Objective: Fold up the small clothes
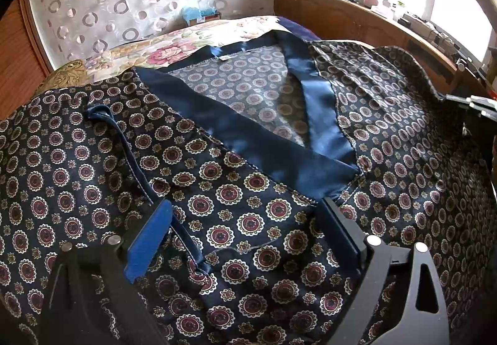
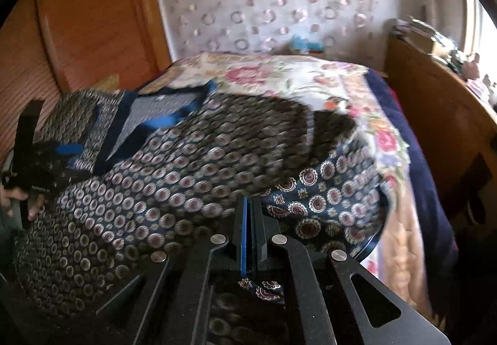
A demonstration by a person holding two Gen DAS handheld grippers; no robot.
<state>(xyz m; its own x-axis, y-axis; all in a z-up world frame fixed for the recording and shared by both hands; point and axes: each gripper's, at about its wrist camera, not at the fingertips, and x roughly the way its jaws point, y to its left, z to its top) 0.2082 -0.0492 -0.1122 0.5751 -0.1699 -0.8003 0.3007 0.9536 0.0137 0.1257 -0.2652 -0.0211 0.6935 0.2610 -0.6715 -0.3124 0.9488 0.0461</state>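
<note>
We hold our left gripper (image 1: 245,220) tilted downward with its jaws spread wide, one blue-faced finger (image 1: 149,239) on the left and a dark finger (image 1: 341,230) on the right, nothing pressed between them. Our right gripper (image 2: 248,205) also points downward, its jaws brought fully together with patterned cloth (image 2: 261,286) caught between the pads. In the right wrist view, our left gripper (image 2: 59,155) appears at the far left edge, with the bare fingers of our left hand (image 2: 21,199) wrapped around its handle.
</note>
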